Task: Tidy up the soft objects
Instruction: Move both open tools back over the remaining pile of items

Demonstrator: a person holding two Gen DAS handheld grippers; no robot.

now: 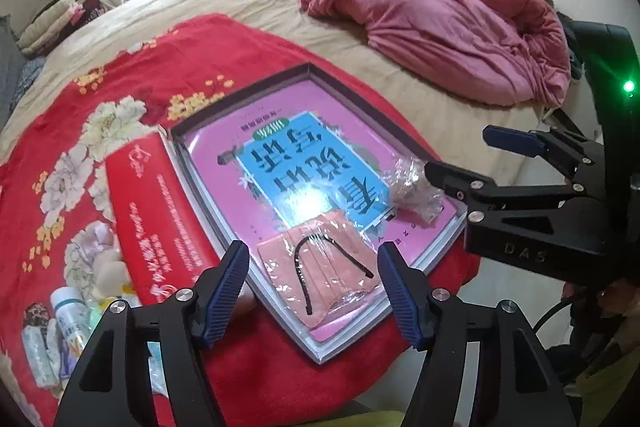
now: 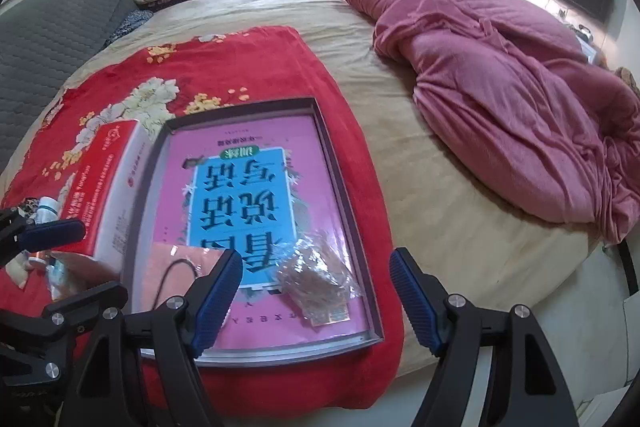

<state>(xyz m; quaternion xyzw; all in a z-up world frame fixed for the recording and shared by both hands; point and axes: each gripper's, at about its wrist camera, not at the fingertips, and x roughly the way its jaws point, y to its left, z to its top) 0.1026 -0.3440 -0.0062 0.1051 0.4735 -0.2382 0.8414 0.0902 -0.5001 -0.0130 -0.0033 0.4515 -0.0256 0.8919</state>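
Note:
A shallow grey-rimmed tray lies on a red floral blanket and holds a pink and blue book. On the book lie a pink face mask in clear wrap and a crumpled clear packet. My left gripper is open just above the mask. My right gripper is open, close above the clear packet.
A red and white box lies left of the tray. Small bottles and packets sit at the blanket's left. A bunched pink duvet covers the bed's far right. Clothes are piled under the window.

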